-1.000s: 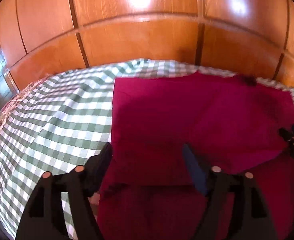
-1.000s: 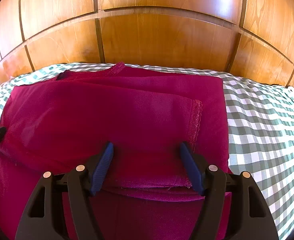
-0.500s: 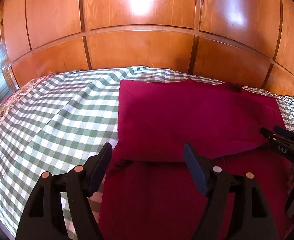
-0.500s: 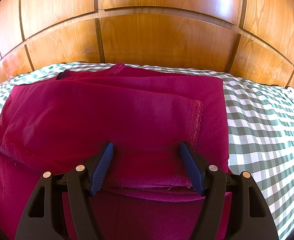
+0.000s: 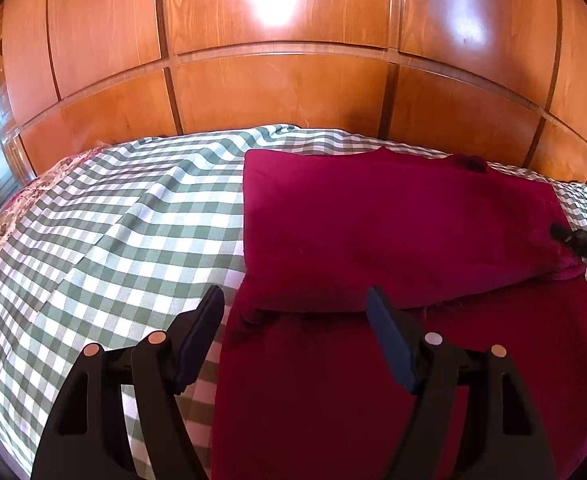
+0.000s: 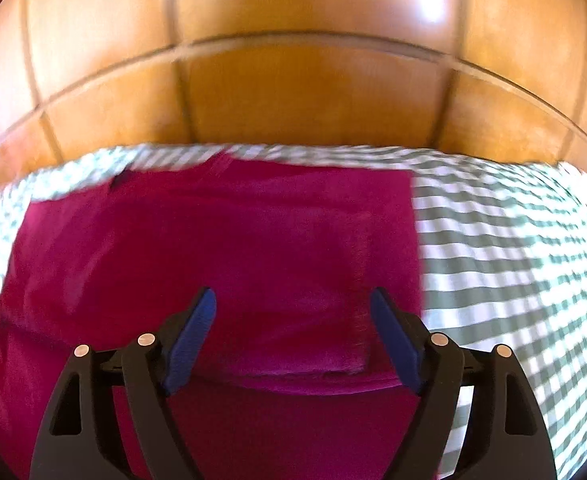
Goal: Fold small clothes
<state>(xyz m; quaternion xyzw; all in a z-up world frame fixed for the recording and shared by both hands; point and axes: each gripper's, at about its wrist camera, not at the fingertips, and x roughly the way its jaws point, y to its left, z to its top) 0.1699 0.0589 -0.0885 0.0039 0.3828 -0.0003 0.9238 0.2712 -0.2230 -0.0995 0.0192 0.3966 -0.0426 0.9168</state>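
Observation:
A crimson garment (image 5: 393, 220) lies on the checked bed sheet (image 5: 113, 240), its far part folded over onto the near part. My left gripper (image 5: 293, 294) hovers open over the fold's near left corner, nothing between its fingers. The right gripper's tip (image 5: 581, 240) shows at the fold's right end. In the right wrist view, which is blurred, the garment (image 6: 233, 240) fills the middle. My right gripper (image 6: 292, 296) hangs above the fold's near right edge. Its jaws are opening, with the cloth below them and not pinched.
A glossy wooden panelled wall (image 5: 285, 92) rises directly behind the bed. Checked sheet (image 6: 513, 260) spreads to the right of the garment and also to its left. A floral cover edge (image 5: 17, 200) shows at the far left.
The left gripper has drawn back from the fold, which now lies beyond its fingers. The right gripper has lifted off the folded edge and its jaws have widened.

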